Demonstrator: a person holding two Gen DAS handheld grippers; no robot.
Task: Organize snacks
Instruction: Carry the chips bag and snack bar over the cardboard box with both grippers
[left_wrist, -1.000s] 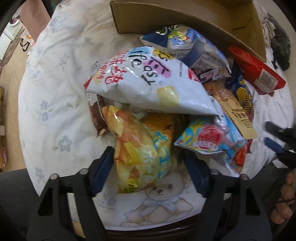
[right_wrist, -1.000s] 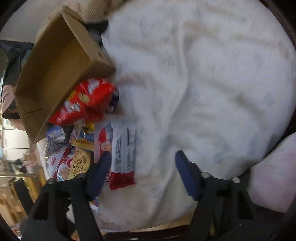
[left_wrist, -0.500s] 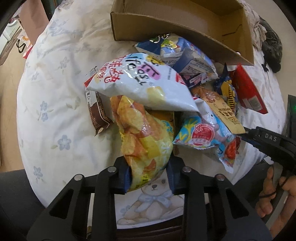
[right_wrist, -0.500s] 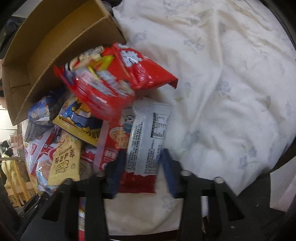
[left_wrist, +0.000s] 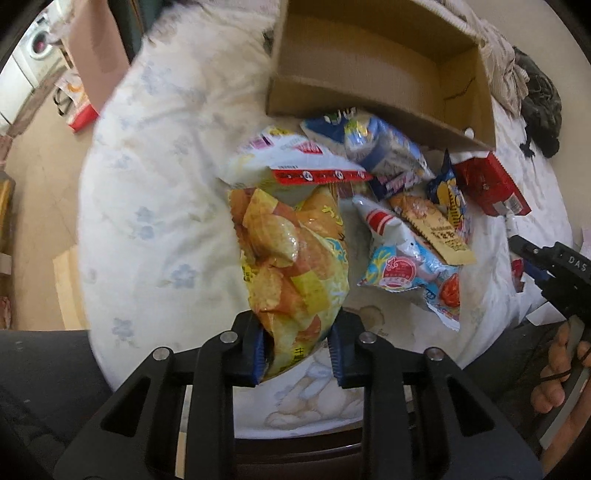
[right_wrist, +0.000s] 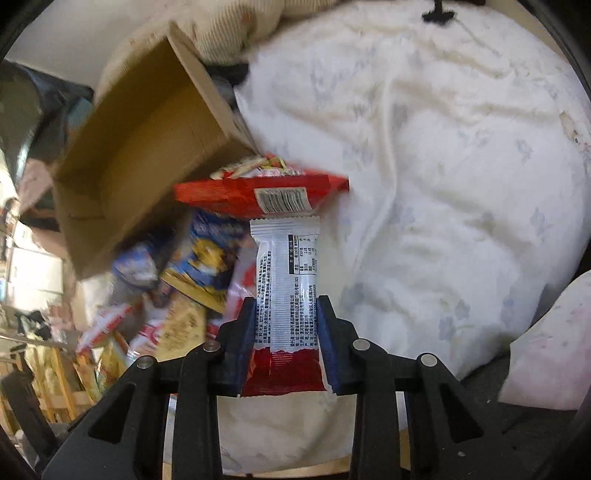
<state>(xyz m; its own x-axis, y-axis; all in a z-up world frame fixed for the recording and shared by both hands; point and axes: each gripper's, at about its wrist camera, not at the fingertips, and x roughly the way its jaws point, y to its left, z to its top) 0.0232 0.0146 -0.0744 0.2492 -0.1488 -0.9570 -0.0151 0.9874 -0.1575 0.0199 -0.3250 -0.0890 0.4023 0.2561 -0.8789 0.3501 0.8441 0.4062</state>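
My left gripper (left_wrist: 297, 347) is closing on the lower end of a yellow-orange chip bag (left_wrist: 291, 258), pads pressing its sides, and holds it lifted above the quilt. A white chip bag (left_wrist: 291, 162) leans on its top. My right gripper (right_wrist: 286, 332) is shut on a white-and-red snack packet (right_wrist: 288, 280), also raised. A red bag (right_wrist: 258, 192) rests across that packet's far end. The open cardboard box (left_wrist: 369, 66) stands behind the snack pile; in the right wrist view the box (right_wrist: 140, 147) is at upper left.
Several more snacks lie before the box: a blue bag (left_wrist: 388, 147), a light blue packet (left_wrist: 406, 266), a red bag (left_wrist: 487, 184). All sit on a white flowered quilt (left_wrist: 155, 184). A hand (left_wrist: 554, 376) holds the right gripper (left_wrist: 522, 254) at the right edge. Floor lies left.
Both grippers went from open to shut, the left on the chip bag, the right on the white-and-red packet, and both lifted. The white chip bag and the red bag tipped up.
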